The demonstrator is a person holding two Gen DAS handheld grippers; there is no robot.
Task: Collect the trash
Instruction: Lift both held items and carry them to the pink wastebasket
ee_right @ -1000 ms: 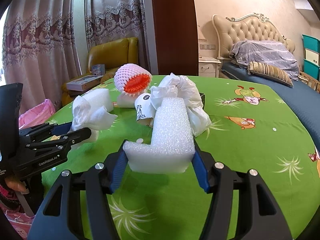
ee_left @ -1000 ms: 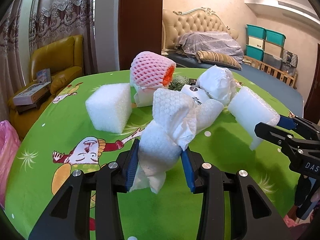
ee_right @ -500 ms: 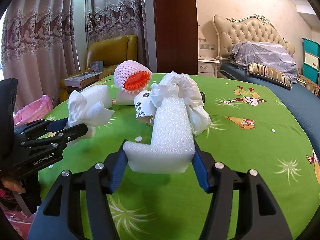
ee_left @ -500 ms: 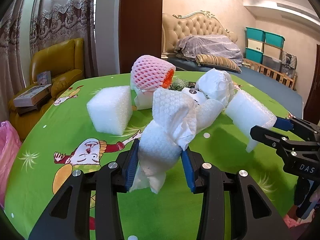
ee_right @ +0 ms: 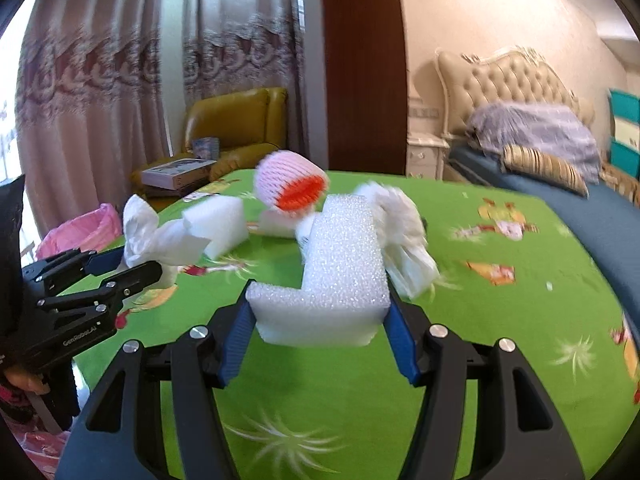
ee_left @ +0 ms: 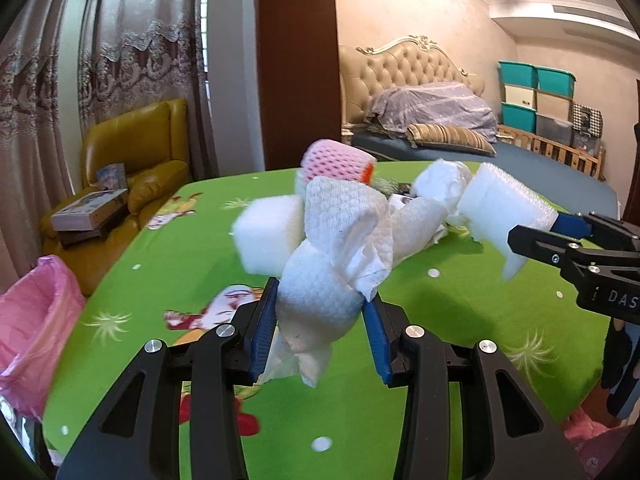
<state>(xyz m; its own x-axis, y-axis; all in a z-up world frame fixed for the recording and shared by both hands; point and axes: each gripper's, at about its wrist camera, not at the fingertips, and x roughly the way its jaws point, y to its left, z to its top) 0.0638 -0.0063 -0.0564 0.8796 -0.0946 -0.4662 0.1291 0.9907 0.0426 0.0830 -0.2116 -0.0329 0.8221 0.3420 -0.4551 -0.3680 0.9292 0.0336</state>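
Because the trash must reach the pink bag (ee_left: 30,320) beside the table (ee_left: 460,312), the left gripper (ee_left: 320,328) in its own view stays clamped on a crumpled paper towel (ee_left: 332,256) lifted off the cloth, while in the right view the right gripper (ee_right: 320,340) squeezes a foam block (ee_right: 340,272) clear of the remaining pile (ee_right: 288,192).

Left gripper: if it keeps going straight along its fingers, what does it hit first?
Probably the white foam block on the green table, just beyond the crumpled tissue wad that the left gripper holds; depth is hard to judge.
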